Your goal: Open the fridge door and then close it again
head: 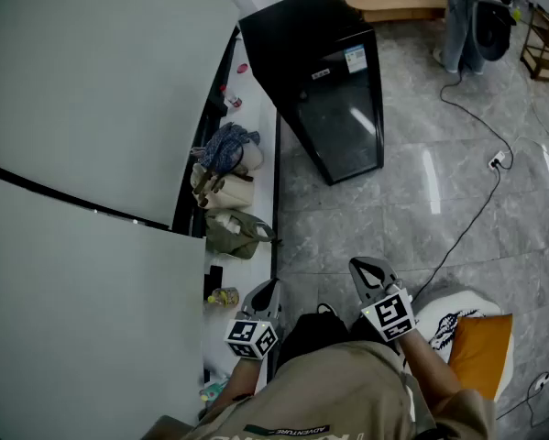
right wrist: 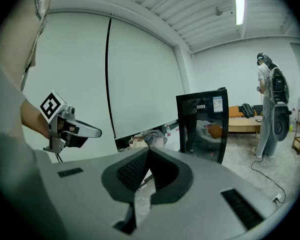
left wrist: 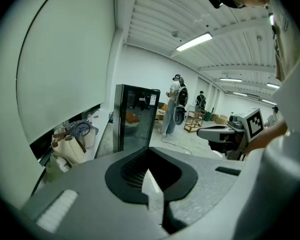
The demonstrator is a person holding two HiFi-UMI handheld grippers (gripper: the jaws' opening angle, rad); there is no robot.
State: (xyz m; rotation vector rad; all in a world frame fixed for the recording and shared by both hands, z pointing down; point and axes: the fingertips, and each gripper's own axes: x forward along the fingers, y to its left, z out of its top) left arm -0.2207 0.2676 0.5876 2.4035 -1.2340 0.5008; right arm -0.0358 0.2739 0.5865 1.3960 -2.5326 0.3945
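Note:
The black fridge point(head: 334, 90) with a glass door stands on the grey floor ahead, some way off, with its door closed. It also shows in the left gripper view point(left wrist: 136, 115) and the right gripper view point(right wrist: 203, 121). My left gripper point(head: 267, 291) and right gripper point(head: 366, 269) are held close to my body, far short of the fridge. Both point forward side by side. The left gripper point(left wrist: 152, 181) has its jaws together on nothing, and so does the right gripper point(right wrist: 147, 171). Each shows in the other's view: the right gripper point(left wrist: 210, 132), the left gripper point(right wrist: 89, 131).
A white ledge point(head: 263, 145) along the left wall carries several bags point(head: 224, 191) and a small bottle point(head: 230, 99). A black cable point(head: 480, 200) runs across the floor to a plug. An orange cushion point(head: 480, 351) lies by my right side. A person point(head: 462, 16) stands beyond the fridge.

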